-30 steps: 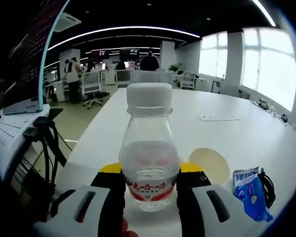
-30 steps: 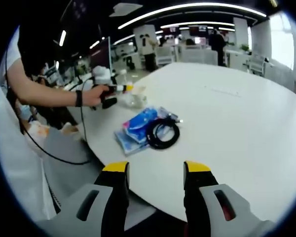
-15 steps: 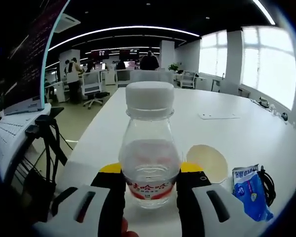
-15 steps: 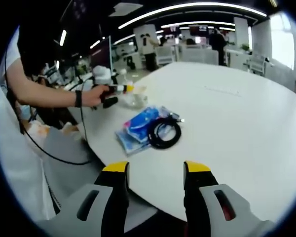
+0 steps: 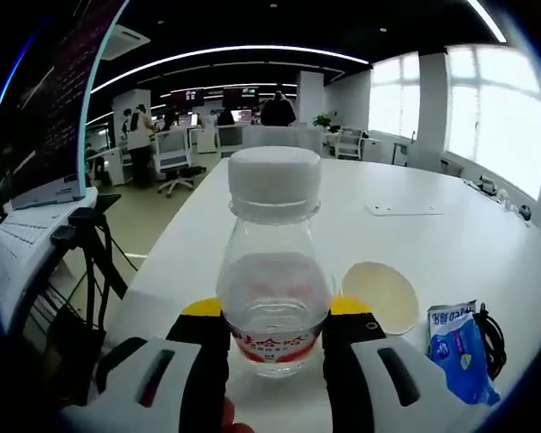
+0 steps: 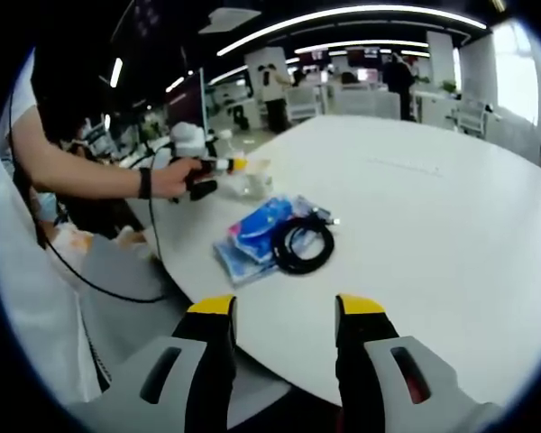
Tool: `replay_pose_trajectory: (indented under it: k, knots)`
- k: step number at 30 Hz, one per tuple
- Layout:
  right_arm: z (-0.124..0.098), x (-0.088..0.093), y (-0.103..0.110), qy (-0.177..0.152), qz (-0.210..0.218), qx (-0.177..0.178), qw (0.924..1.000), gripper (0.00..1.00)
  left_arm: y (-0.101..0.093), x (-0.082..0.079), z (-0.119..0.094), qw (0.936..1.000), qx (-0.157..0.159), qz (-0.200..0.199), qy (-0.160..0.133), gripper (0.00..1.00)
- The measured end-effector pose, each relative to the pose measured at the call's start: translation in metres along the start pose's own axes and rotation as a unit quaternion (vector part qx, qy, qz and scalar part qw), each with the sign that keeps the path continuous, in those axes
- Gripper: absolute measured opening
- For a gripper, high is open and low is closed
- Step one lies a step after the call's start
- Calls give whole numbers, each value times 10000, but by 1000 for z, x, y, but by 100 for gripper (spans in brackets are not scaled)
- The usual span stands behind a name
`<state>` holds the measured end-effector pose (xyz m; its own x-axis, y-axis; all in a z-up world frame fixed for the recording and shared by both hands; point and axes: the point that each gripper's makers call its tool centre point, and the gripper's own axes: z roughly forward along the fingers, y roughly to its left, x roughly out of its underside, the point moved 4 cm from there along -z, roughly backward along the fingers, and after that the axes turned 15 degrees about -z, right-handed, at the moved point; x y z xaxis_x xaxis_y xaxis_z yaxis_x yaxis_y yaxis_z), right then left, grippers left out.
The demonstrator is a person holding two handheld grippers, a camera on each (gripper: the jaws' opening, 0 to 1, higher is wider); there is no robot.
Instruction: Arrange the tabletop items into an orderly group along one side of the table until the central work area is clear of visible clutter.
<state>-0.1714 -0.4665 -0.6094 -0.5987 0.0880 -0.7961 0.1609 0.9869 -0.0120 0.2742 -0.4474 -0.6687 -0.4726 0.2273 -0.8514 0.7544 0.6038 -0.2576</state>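
Note:
A clear water bottle (image 5: 274, 298) with a white cap and a red label stands upright between my left gripper's (image 5: 275, 311) jaws, which are shut on its lower body. I cannot tell whether its base rests on the white table (image 5: 451, 244). To its right lie a cream round dish (image 5: 381, 293), a blue packet (image 5: 458, 350) and a black cable coil (image 5: 492, 336). In the right gripper view a hand holds the left gripper (image 6: 227, 165) at the table's near-left edge. My right gripper (image 6: 287, 311) is open over the table edge, short of the blue packets (image 6: 257, 227) and the cable coil (image 6: 299, 244).
A sheet of paper (image 5: 401, 209) lies further out on the table. A monitor and keyboard (image 5: 27, 203) and a tripod (image 5: 86, 262) stand left of the table. The person's arm (image 6: 81, 171) reaches in from the left. Office desks and people fill the background.
Almost nothing: both views have shifted slightly with the hands. The bottle stays in the left gripper and the right gripper stays open.

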Motion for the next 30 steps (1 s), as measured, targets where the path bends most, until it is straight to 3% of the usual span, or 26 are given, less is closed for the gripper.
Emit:
replay_pose_trajectory:
  k: [30]
  knots:
    - [-1,3,4,49,-1,-54,10000,42,-5,-3,9,9999,-94,-100,-24,40]
